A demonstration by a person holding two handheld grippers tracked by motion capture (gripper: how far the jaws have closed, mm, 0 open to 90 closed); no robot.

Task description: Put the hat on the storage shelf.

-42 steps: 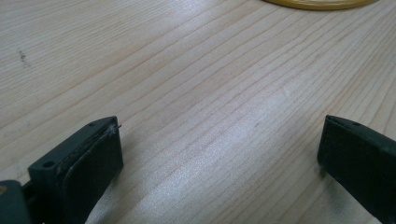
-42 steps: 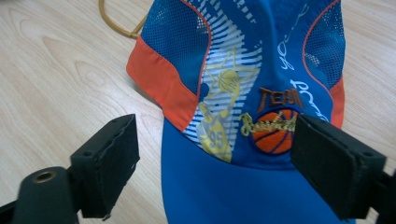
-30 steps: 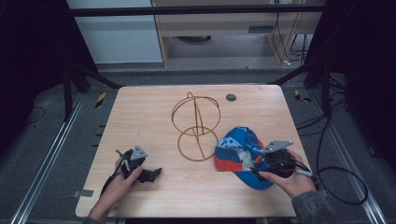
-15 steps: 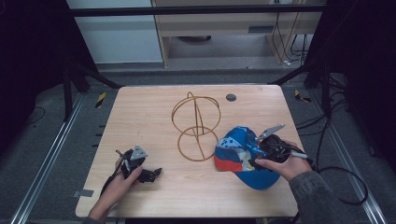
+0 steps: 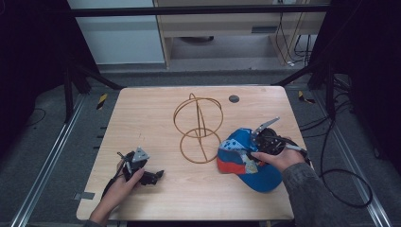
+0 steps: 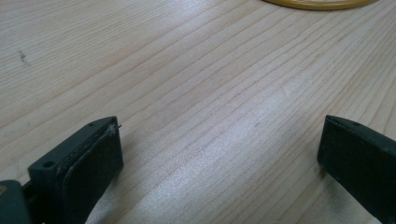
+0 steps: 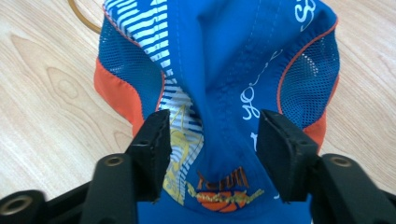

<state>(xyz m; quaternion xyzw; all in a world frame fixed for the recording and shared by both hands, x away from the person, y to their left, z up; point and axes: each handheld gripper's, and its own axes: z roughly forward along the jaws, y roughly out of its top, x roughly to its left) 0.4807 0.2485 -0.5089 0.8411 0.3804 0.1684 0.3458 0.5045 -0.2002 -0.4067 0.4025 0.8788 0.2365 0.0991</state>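
A blue, orange and white cap [image 5: 243,163] lies at the table's right front, beside a gold wire stand [image 5: 198,126] of hoops. My right gripper [image 5: 253,149] sits over the cap's crown. In the right gripper view its jaws have just been closing and stand half apart, astride a raised fold of the cap [image 7: 224,70]; the right gripper [image 7: 210,133] is open, its pads at the fabric on either side. My left gripper [image 5: 158,175] rests at the left front, held by a hand. In its own view the left gripper [image 6: 219,154] is open wide over bare wood.
The wooden table [image 5: 151,113] has a small dark disc [image 5: 233,99] near its far edge. A piece of the stand's gold ring [image 6: 317,3] lies ahead of the left jaws. Cables trail off the right side, and dark frame rails run along both sides.
My right gripper has moved up the table and left over the cap, and its jaws have narrowed around the crown. The left gripper has stayed in place.
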